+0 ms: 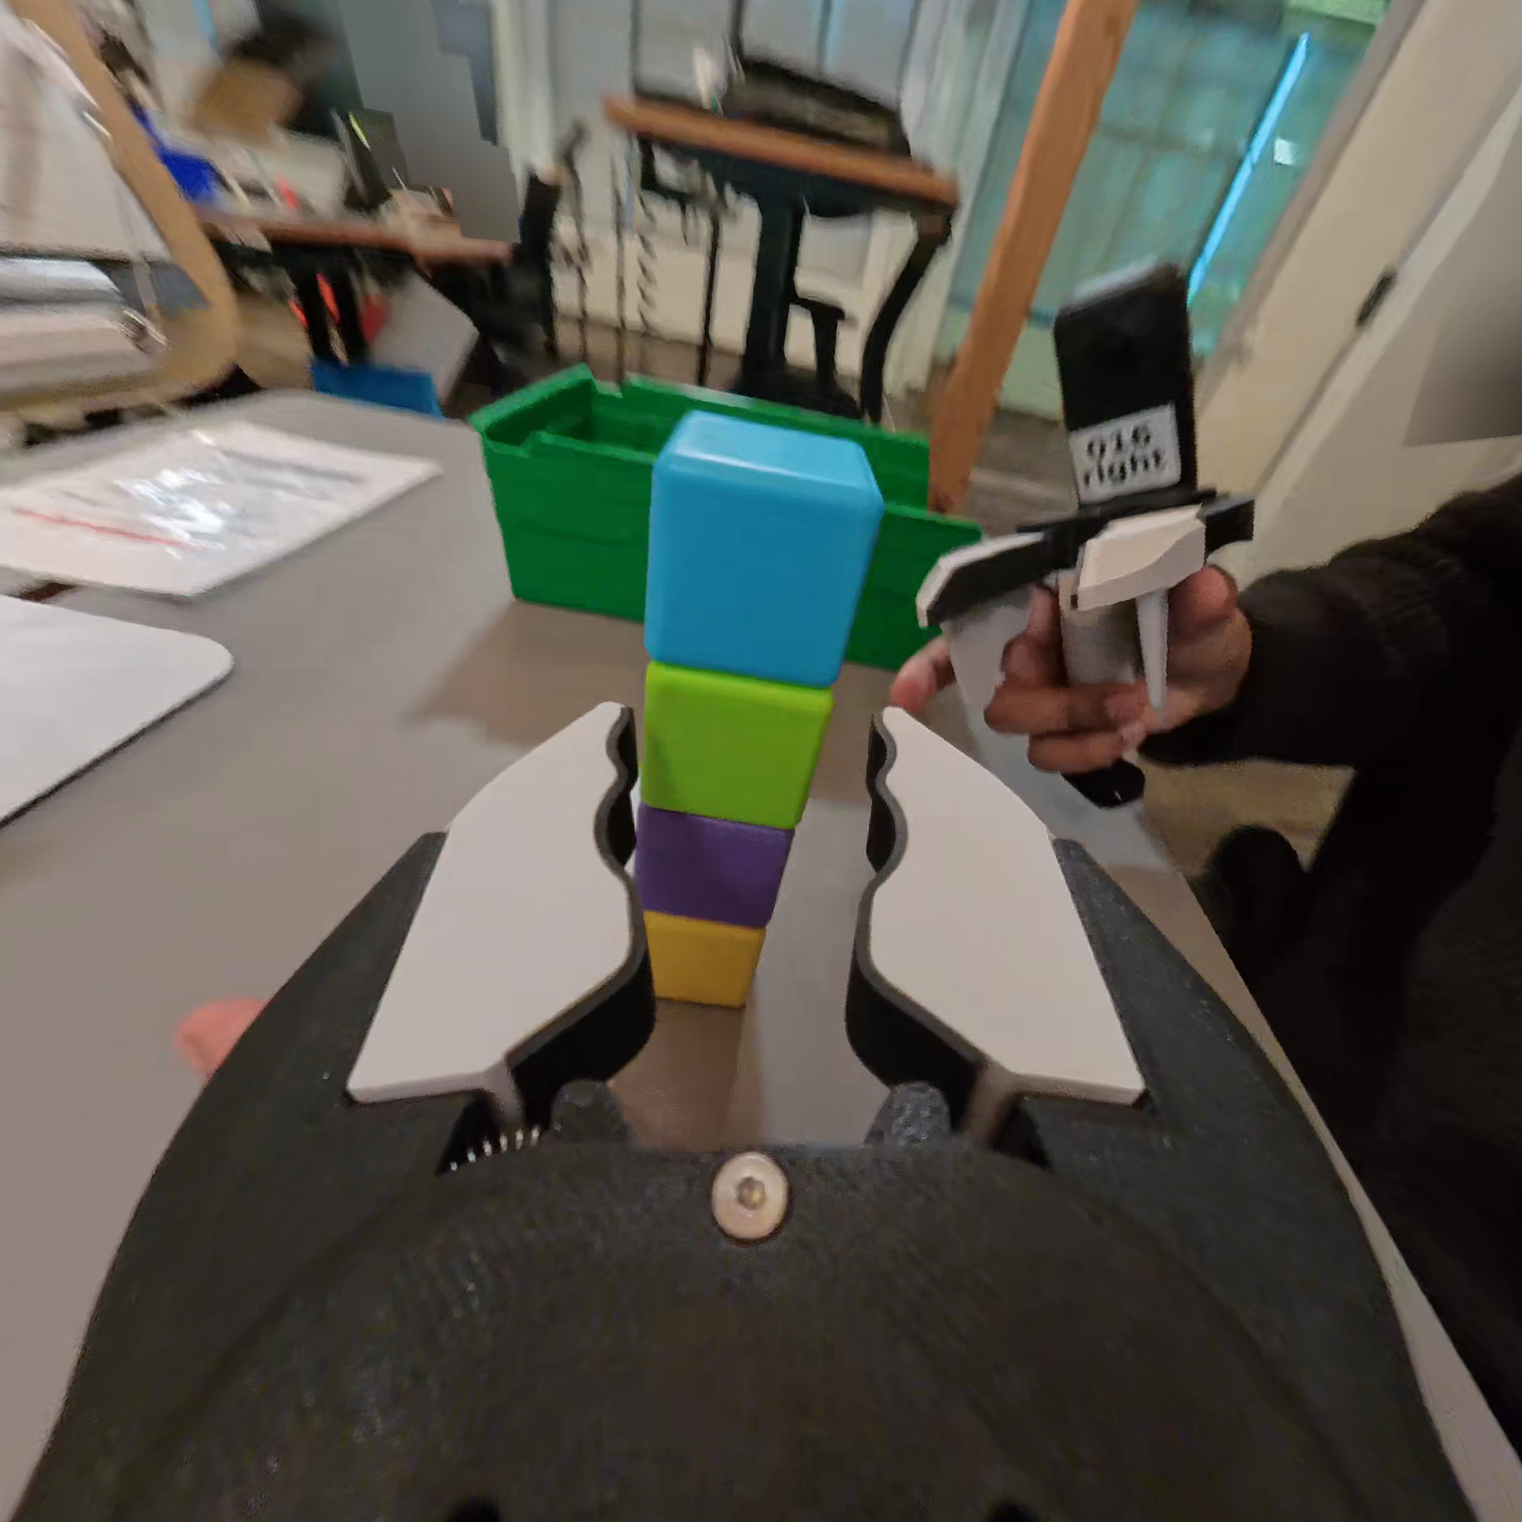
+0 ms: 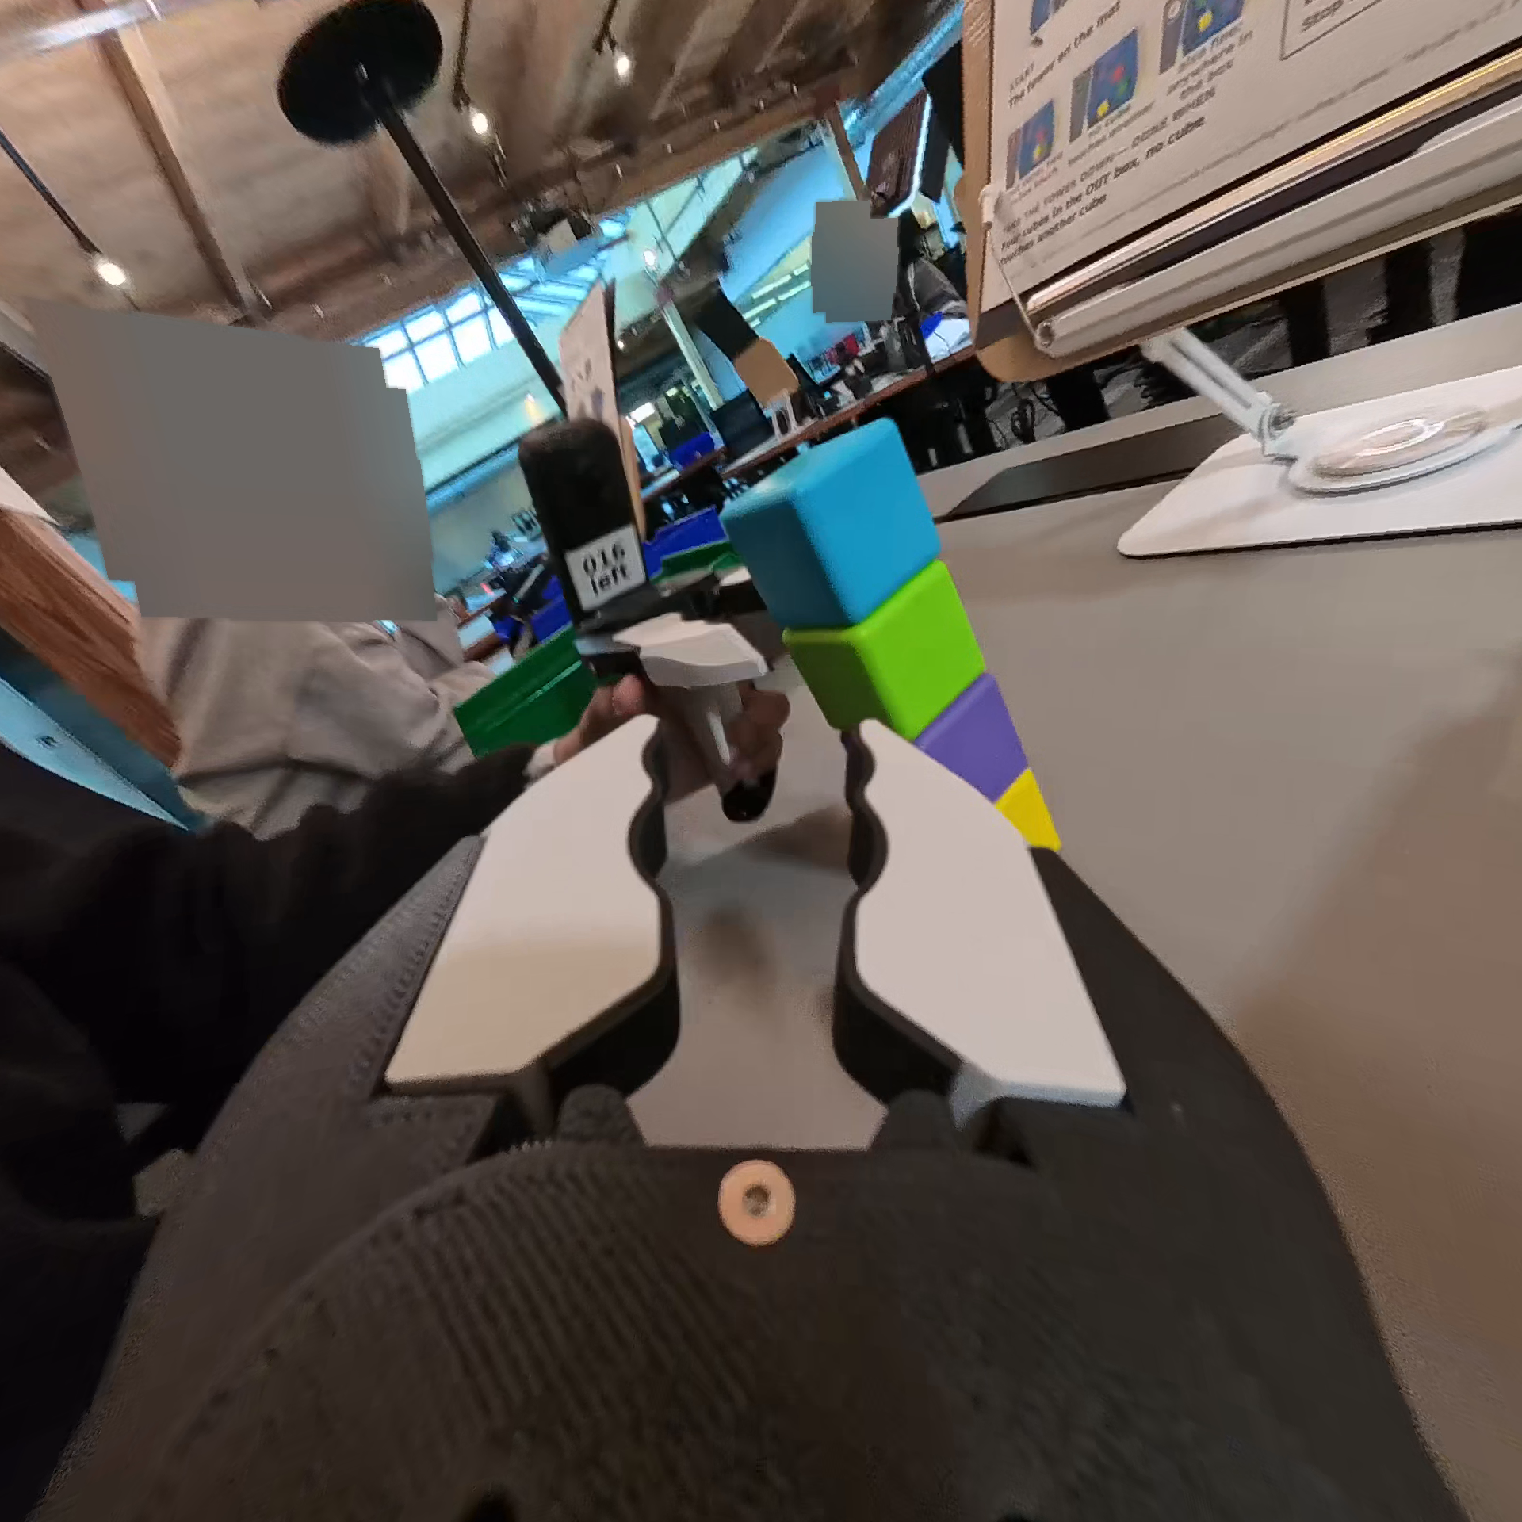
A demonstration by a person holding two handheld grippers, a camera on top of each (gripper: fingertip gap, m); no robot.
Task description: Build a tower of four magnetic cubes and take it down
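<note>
A tower of four cubes stands on the grey table: blue cube (image 1: 762, 548) on top, then green cube (image 1: 733, 745), purple cube (image 1: 712, 865) and yellow cube (image 1: 700, 959) at the bottom. My left gripper (image 1: 753, 741) is open and empty, its fingers flanking the tower, with the left finger very close to the green and purple cubes. My right gripper (image 2: 753, 741) is open and empty. It is just left of the tower's blue (image 2: 832, 527), green (image 2: 885, 651), purple (image 2: 976, 737) and yellow (image 2: 1029, 811) cubes. Each gripper shows in the other's view, hand-held: right (image 1: 1046, 576), left (image 2: 683, 651).
A green bin (image 1: 576, 494) stands just behind the tower, near the table's far edge. A white mat (image 1: 99, 683) and a laminated sheet (image 1: 206, 502) lie to the left. A small pink object (image 1: 218, 1034) sits by my left gripper. An instruction board on a stand (image 2: 1235, 123) rises beyond the tower.
</note>
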